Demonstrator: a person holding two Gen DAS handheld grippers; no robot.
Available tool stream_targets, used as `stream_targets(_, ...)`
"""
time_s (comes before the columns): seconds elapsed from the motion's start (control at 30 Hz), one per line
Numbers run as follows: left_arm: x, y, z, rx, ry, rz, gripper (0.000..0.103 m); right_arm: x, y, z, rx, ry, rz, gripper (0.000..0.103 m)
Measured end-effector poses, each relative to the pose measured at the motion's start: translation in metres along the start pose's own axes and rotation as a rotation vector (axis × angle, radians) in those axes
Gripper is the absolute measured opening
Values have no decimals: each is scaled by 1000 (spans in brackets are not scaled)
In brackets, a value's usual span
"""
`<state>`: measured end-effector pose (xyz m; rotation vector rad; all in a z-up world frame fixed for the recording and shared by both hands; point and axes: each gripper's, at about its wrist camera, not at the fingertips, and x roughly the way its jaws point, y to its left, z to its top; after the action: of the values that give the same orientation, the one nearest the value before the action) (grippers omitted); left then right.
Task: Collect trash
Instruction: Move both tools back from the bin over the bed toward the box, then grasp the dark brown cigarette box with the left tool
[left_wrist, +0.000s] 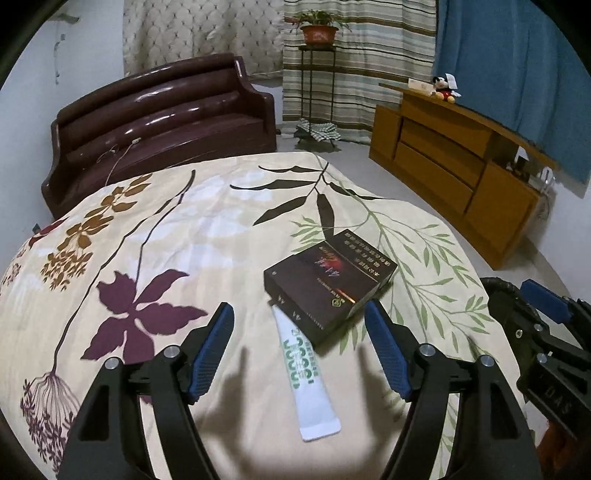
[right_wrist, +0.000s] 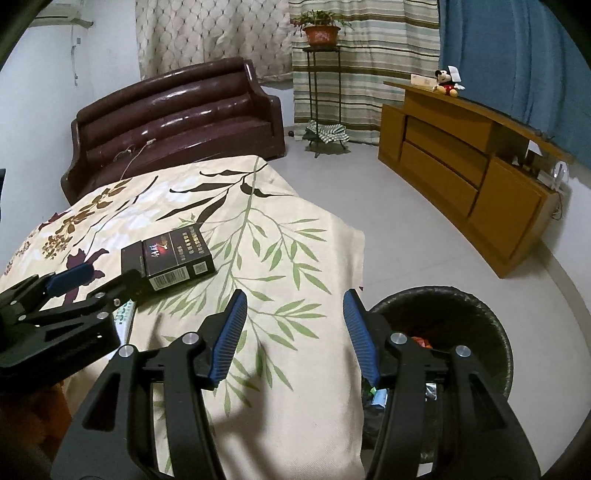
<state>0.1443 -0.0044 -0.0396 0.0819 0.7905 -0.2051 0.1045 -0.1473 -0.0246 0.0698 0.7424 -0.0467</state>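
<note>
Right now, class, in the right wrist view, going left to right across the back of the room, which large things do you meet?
Dark brown leather sofa → black metal stand holding a potted plant → orange-brown wooden cabinet → blue curtain.

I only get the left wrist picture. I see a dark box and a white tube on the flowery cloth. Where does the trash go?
Observer: A black bin stands on the floor beside the table's right edge; only the right wrist view shows it.
Child: Is it empty?
Observer: No. Something red and some shiny scraps lie inside it.
Child: What is the other gripper doing?
Observer: The right gripper is open, holding nothing, over the cloth's edge next to the bin.
Child: Does my dark box have anything on its end?
Observer: Yes. The dark box shows a barcode on the end facing the right camera. The left gripper is open right beside it.
</note>
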Motion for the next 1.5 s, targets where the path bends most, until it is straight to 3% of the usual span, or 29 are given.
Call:
stream_targets(0.37, 23, -10, 12, 101, 6, -11, 75, 15, -1, 4, 15, 14, 17, 53)
stream_targets(0.8, 47, -10, 22, 74, 67, -38, 77, 20, -6, 5, 34, 16, 40, 54)
stream_targets(1.2, 45, -8, 19, 55, 58, -46, 67, 23, -3, 4, 25, 21, 39, 54)
stream_targets(1.37, 48, -11, 20, 72, 68, -49, 68, 23, -2, 4, 25, 20, 42, 54)
stream_targets(1.5, 51, -13, 23, 84, 64, -41, 76, 23, -1, 4, 23, 20, 46, 54)
